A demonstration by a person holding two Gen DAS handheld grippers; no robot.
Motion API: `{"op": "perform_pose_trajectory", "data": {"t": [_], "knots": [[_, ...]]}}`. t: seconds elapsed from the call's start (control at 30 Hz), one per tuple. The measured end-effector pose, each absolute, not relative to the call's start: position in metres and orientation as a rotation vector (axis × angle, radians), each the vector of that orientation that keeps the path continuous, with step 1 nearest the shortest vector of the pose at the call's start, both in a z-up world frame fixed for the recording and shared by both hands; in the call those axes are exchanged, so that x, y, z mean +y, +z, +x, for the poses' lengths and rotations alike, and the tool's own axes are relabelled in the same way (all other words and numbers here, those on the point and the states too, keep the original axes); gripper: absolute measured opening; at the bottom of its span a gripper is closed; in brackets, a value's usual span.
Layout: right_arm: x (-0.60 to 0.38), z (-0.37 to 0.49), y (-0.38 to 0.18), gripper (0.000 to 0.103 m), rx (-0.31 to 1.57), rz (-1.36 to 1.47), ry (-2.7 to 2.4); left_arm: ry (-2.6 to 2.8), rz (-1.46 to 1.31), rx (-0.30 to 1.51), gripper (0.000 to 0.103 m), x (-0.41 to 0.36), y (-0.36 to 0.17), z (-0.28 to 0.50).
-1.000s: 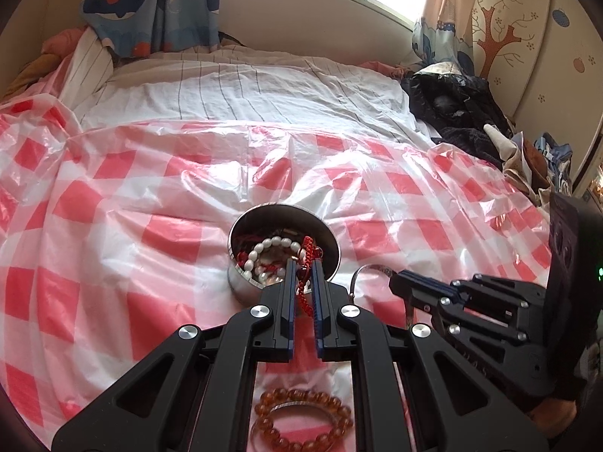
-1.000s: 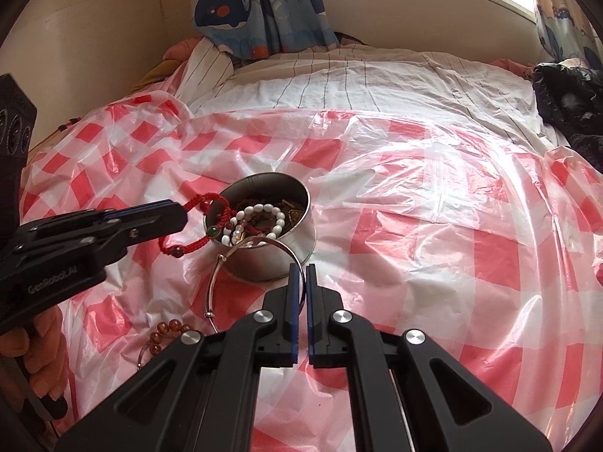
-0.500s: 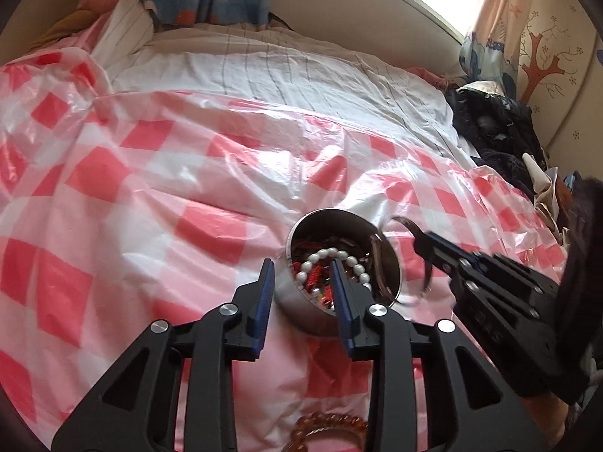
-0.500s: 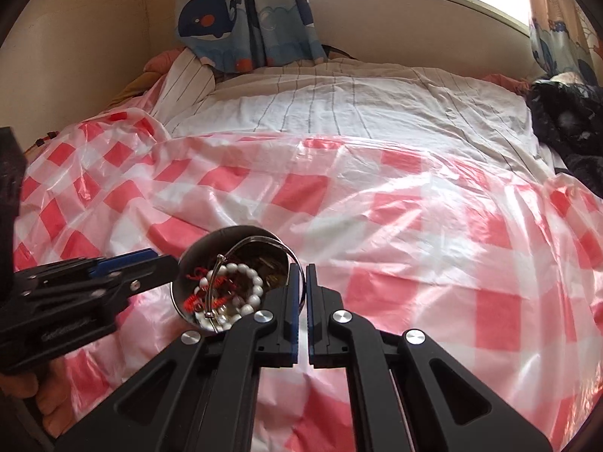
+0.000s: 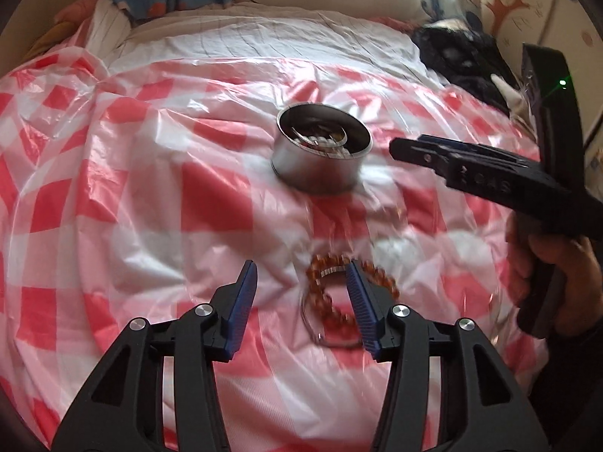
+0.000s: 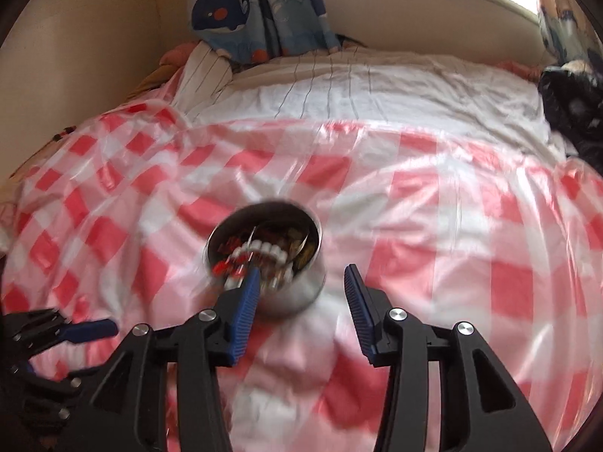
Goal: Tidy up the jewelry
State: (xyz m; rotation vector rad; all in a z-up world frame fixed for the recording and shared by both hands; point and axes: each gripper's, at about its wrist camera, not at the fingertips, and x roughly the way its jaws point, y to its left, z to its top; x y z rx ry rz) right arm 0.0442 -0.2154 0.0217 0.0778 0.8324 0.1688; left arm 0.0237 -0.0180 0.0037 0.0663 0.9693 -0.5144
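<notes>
A round metal tin point(image 5: 320, 158) sits on the red-and-white checked plastic sheet point(image 5: 150, 207); it also shows in the right wrist view point(image 6: 290, 286). Inside lie a white pearl bracelet point(image 6: 264, 252), a red cord bracelet point(image 6: 228, 263) and a silver bangle. An amber bead bracelet point(image 5: 339, 293) with a thin silver ring lies on the sheet nearer me. My left gripper point(image 5: 301, 301) is open and empty, just above the amber bracelet. My right gripper point(image 6: 301, 293) is open and empty, just short of the tin; it also shows in the left wrist view point(image 5: 410, 147).
The sheet covers a bed with a white striped duvet point(image 6: 358, 90) behind. Dark clothes point(image 5: 463, 52) are piled at the far right. A whale-print curtain point(image 6: 256, 11) hangs at the wall under the window.
Both grippers have opened and drawn back from the tin. The red cord bracelet and the silver bangle now lie in the tin. The left gripper now hangs over the amber bracelet.
</notes>
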Motion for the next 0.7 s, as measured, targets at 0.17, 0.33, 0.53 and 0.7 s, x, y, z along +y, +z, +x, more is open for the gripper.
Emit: {"op": "perform_pose_trajectory", "data": {"t": [0.17,0.33,0.53,0.7], "knots": [[-0.219,0.016,0.010,0.061,0.870,0.071,0.165,-0.551,0.153,0.958,0.047,-0.040,-0.004,0.014],[-0.229,0.016,0.018,0.064,0.840,0.134,0.163,-0.546,0.143,0.969,0.046,-0.050,-0.015,0.018],[-0.230,0.017,0.019,0.065,0.836,0.134,0.165,-0.546,0.084,1.009,0.046,-0.048,-0.024,0.029],[-0.230,0.018,0.019,0.066,0.833,0.132,0.170,-0.526,0.127,1.041,0.010,-0.050,-0.032,0.033]]}}
